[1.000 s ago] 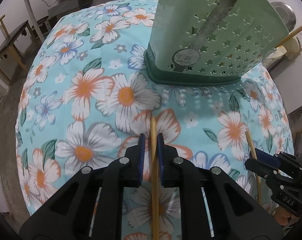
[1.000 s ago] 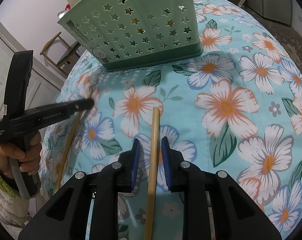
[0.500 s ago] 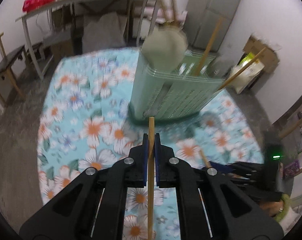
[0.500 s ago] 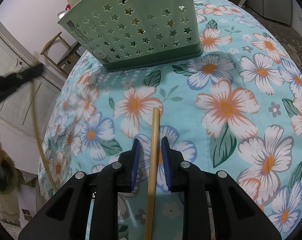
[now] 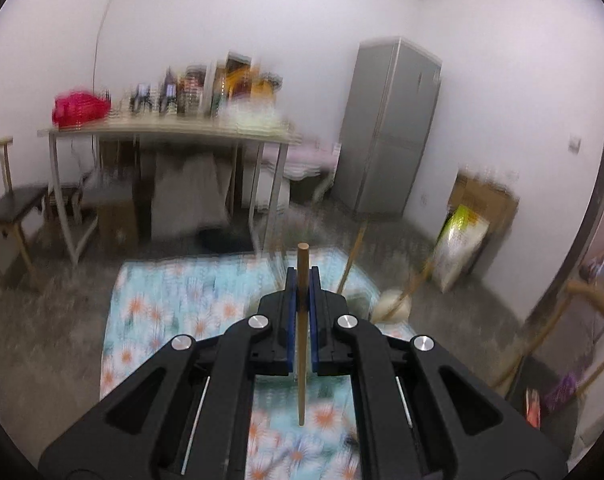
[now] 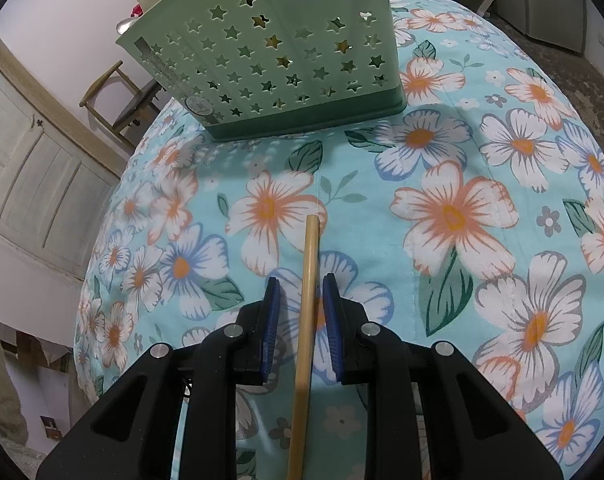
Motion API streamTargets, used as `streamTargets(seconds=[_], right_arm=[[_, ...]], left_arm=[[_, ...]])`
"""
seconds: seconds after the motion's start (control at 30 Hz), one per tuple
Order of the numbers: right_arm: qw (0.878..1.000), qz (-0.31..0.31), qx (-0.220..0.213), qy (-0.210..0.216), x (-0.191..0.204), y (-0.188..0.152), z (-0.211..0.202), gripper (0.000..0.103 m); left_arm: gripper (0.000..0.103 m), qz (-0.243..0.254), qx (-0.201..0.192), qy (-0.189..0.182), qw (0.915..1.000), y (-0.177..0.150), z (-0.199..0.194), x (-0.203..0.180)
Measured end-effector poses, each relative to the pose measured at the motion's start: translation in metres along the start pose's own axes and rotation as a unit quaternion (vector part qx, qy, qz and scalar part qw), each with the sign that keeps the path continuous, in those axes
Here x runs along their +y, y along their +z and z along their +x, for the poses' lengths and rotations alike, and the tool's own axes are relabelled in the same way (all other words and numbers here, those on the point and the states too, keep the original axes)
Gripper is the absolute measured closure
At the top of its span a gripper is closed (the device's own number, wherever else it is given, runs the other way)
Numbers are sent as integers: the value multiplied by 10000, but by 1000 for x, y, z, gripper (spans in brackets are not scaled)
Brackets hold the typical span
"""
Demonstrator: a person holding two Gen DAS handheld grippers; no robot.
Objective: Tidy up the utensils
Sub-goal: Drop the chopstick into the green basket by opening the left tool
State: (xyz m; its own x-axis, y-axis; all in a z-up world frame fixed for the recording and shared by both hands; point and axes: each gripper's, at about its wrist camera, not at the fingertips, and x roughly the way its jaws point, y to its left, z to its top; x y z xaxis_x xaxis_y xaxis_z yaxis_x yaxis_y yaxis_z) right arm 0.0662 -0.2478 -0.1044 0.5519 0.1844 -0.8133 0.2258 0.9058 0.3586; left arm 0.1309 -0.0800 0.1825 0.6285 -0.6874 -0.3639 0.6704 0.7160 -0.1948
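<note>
Both grippers have a wooden chopstick between their blue pads, but only one is gripping. Pinching tight, the left gripper (image 5: 302, 276) holds its chopstick (image 5: 302, 336) clear of the table – the stick stands nearly upright in the left wrist view, its blunt end poking above the pads and its thinner end hanging free below, over the flowered tablecloth (image 5: 173, 304). Past it the room is blurred: a metal-legged side table (image 5: 161, 134) loaded with jars and a red bag, a grey fridge (image 5: 390, 128) in the corner, a cardboard box (image 5: 484, 200) and a yellow-green sack against the wall, and a chair (image 5: 9, 204) at the left edge. The right gripper (image 6: 301, 300) sits low over the cloth with its pads spread, one on each side of a second chopstick (image 6: 306, 320) that lies flat on the tablecloth (image 6: 462, 160) – a gap shows on both sides, so the pads are not touching it. That stick points toward a pale green utensil basket (image 6: 269, 52) with star-shaped holes, which stands upright on the cloth well beyond the stick's tip. A wooden handle or two rise from the basket's top rim, and a pale rounded thing shows behind its left corner; what it is cannot be told. A wooden chair (image 6: 121, 96) and a panelled door (image 6: 33, 168) lie beyond the table's left edge.
</note>
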Motion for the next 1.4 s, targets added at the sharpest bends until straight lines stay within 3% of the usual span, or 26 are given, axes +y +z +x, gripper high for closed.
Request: streamTargets(seconds=[0.13,0.27,0.47,0.6,0.73,0.8,0.87,1.17,1.4], right_arm=[[10000,5,-1,0,-1,0,0,81],[10000,2,6,-5,0,0,0,81],[10000,13,-1,6,0,0,0,81],[10000,16,0,7,0,0,0,81],[10000,15,1,9,0,0,0,81],[10000,14,1,7,0,0,0,81],[10000,13,4,6,0,0,0,81],[9999,-36,11,-116,4,6,1,81],[9993,-196,-63,-303,7,13,3,96]], left_arm=[[99,-62,-686,-198,9974,26,-5,-7],[99,-130,-993,-270,9946,40,10,-12],[99,-178,-967,-225,9949,29,49,-16],[99,-119,-950,-58,9954,2,80,-13],[98,-171,-632,-27,9979,-21,95,-6],[84,-240,-619,-15,9978,-26,91,-3],[79,-305,-660,24,9974,-27,82,1],[71,-274,-659,225,9972,-40,34,16],[70,-435,-304,430,9977,-68,14,33]])
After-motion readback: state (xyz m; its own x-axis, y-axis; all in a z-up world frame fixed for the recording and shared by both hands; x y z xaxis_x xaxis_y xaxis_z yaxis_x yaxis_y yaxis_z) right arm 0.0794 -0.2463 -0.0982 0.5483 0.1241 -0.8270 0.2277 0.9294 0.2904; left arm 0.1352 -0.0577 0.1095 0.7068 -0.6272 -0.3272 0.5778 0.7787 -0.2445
